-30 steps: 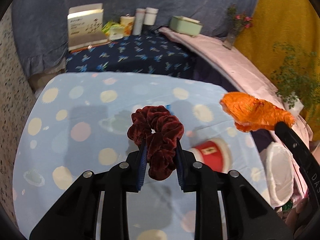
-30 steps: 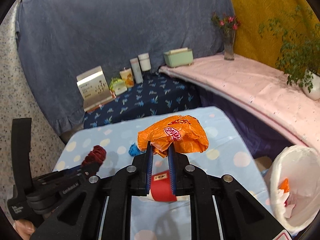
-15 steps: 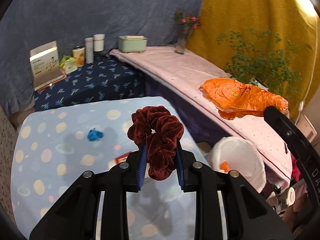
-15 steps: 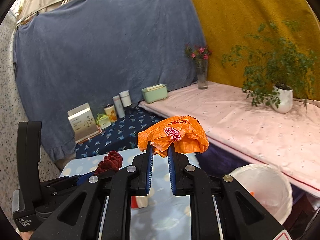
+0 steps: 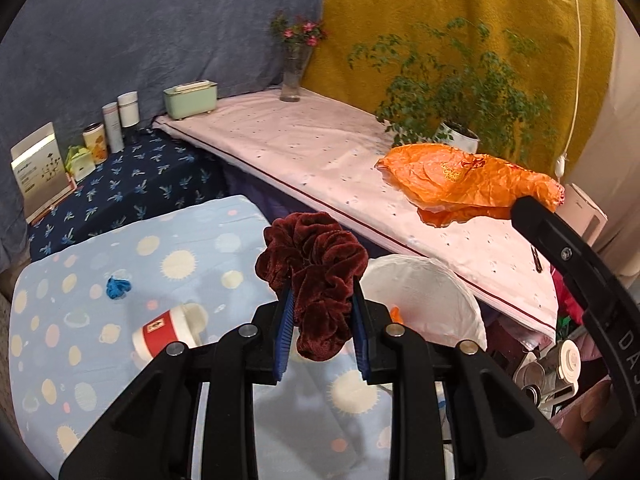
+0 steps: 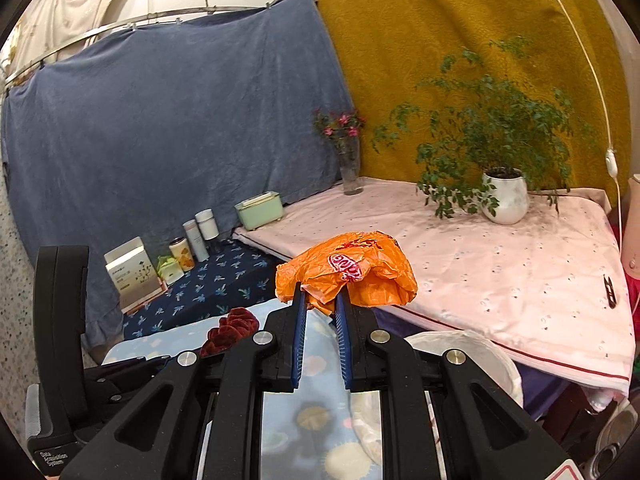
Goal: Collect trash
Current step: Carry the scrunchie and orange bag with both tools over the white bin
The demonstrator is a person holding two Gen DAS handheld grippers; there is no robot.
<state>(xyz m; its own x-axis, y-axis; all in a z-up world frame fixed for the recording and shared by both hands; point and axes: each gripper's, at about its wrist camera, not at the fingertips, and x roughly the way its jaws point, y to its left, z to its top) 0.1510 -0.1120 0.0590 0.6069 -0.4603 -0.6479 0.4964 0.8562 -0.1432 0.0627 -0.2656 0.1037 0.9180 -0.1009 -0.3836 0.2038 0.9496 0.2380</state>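
Back shelf, left: a box, a tin and two bottles are standing against the blue drape; not trash, judged to be left alone.

Table, left part: a small blue scrap is lying on the dotted cloth, near its middle; probably trash not yet collected.

Table, front part: a red-and-white paper cup is lying on its side, just left of the left gripper; likely also due for pickup.

Left gripper: jaws are pressing narrowly on a dark red scrunchie, which is bunching up above the blue pads. It is being held clear of the table, near the right edge.

Scrunchie, note: whether it counts as trash cannot be told; it is being carried toward the bin side anyway.

Bin: white liner is gaping open just past the table's right edge, below both grippers; something orange is showing inside.

Right gripper: jaws are pinching narrowly on a crumpled orange wrapper by its lower fold, so most of it is fanning out above the pads. It is hanging in the air above the bin region.

Step, judged: both loads are being brought over the bin for release; the light wrapper may drift off target if let go too high.
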